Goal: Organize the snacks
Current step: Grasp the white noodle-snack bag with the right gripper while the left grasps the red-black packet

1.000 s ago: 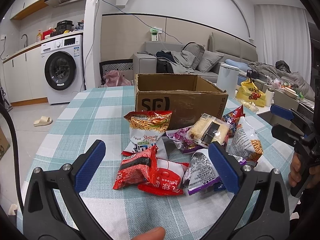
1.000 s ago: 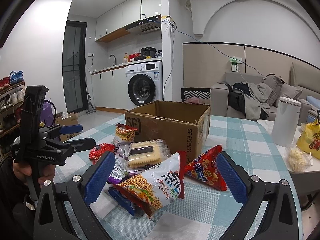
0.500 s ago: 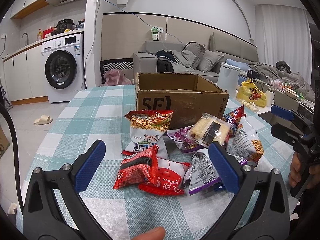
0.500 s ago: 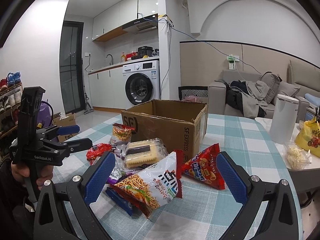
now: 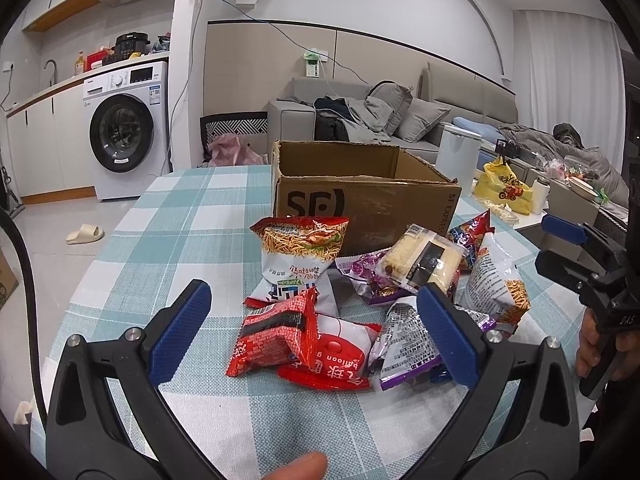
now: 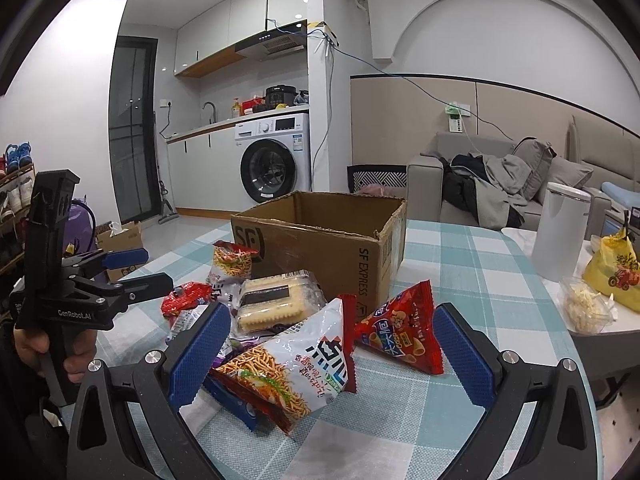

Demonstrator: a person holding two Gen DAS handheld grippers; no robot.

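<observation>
Several snack packets lie heaped on the checked tablecloth (image 5: 180, 220) in front of an open brown cardboard box (image 5: 360, 204). In the left wrist view my left gripper (image 5: 312, 332) is open, its blue pads either side of a red brick-pattern packet (image 5: 276, 332) and a red balloon packet (image 5: 336, 360). A noodle-snack bag (image 5: 300, 256) stands behind them. In the right wrist view my right gripper (image 6: 328, 356) is open around a white noodle-snack bag (image 6: 296, 364), with a red triangular chip bag (image 6: 404, 328) and a cracker pack (image 6: 272, 300) beyond. Neither gripper holds anything.
A white cylindrical bin (image 6: 560, 232) and a yellow bag (image 6: 616, 272) stand right of the table. The other gripper (image 6: 120, 268) shows at the left of the right wrist view, held by a hand. A washing machine (image 5: 124, 132) and sofa (image 5: 380, 116) are behind.
The right gripper has drifted slightly nearer to the white noodle-snack bag. The left gripper has stayed where it was, and both remain open.
</observation>
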